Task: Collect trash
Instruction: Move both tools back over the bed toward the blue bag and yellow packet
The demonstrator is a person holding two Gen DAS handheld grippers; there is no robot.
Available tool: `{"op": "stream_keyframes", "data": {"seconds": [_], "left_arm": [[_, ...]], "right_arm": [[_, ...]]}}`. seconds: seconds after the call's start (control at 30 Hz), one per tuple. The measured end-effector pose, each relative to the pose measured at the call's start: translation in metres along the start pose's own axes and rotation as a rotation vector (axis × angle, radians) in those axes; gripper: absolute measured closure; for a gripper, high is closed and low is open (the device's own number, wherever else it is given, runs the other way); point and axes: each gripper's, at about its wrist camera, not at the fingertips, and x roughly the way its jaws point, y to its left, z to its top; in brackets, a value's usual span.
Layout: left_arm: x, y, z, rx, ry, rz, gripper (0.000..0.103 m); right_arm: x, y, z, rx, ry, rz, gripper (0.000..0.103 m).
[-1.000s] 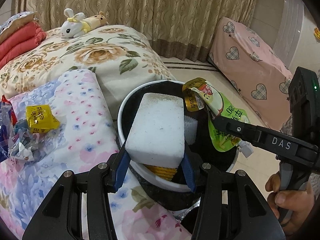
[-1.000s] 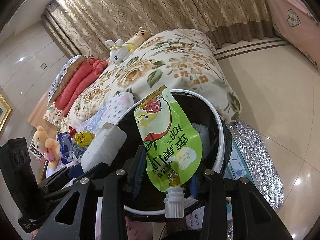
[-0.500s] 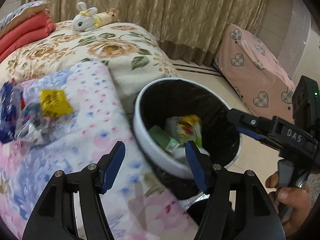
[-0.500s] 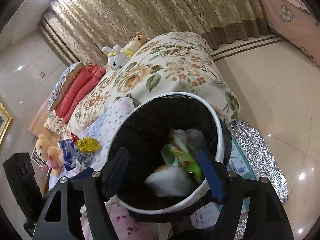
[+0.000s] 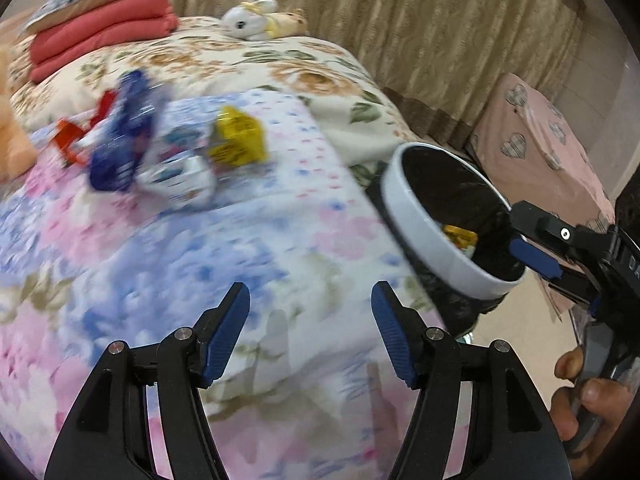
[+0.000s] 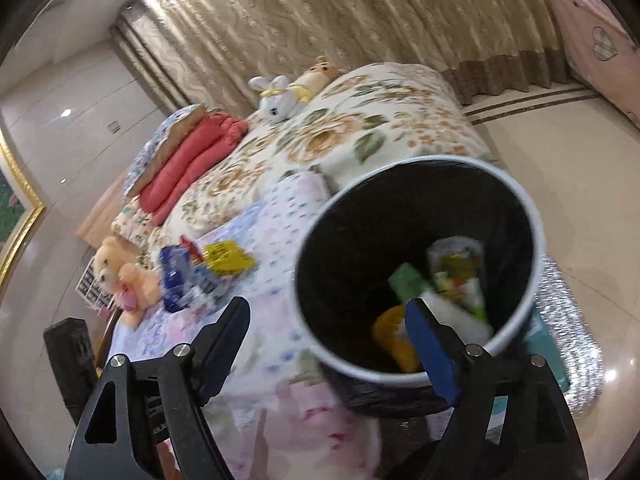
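Observation:
My left gripper (image 5: 310, 300) is open and empty over the pastel floral blanket (image 5: 256, 264). Beyond it lies a heap of trash: a yellow packet (image 5: 236, 142), a blue wrapper (image 5: 120, 148), a white-blue wrapper (image 5: 180, 172) and a red scrap (image 5: 74, 136). At the bed's edge stands the white-rimmed bin (image 6: 516, 200) with its black liner. It holds a green pouch (image 6: 456, 276), a white sponge (image 6: 452, 312) and something yellow (image 6: 394, 336). My right gripper (image 6: 328, 312) hangs at the bin's near rim. Its jaws are opening with nothing between them. The left wrist view shows it (image 5: 536, 256) beside the bin.
Folded red blankets (image 5: 104, 36) and a plush rabbit (image 5: 250, 20) lie at the bed's far end. A plush bear (image 6: 120, 276) sits left of the trash heap. A pink heart-print cover (image 5: 540, 148) stands right of the bin. A silver mat (image 6: 568, 320) lies on the tiled floor.
The left gripper let go of the white sponge and the right one let go of the green pouch. Both now lie in the bin. Both jaws opened. The left gripper swung left over the blanket.

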Motion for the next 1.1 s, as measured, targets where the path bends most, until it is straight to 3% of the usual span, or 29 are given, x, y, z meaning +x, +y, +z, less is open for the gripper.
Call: {"op": "stream_keyframes", "data": {"seconds": [0.13,0.37,0.67,1.1], "left_arm": [[-0.009,0.024,-0.006,-0.042,-0.008,0.025,0.038],[-0.023,0.070,-0.016,-0.119,-0.018,0.074,0.037],[-0.032,0.114,-0.015,-0.199,-0.032,0.118,0.037],[-0.020,0.142,0.013,-0.204,-0.042,0.143,0.037]], "right_arm": [[0.013,0.023,-0.009,-0.037,0.033,0.030,0.018],[0.032,0.052,-0.025,-0.068,0.082,0.057,0.003],[0.061,0.083,-0.037,-0.108,0.146,0.076,0.002],[0.100,0.104,-0.028,-0.153,0.171,0.077,0.002]]}}
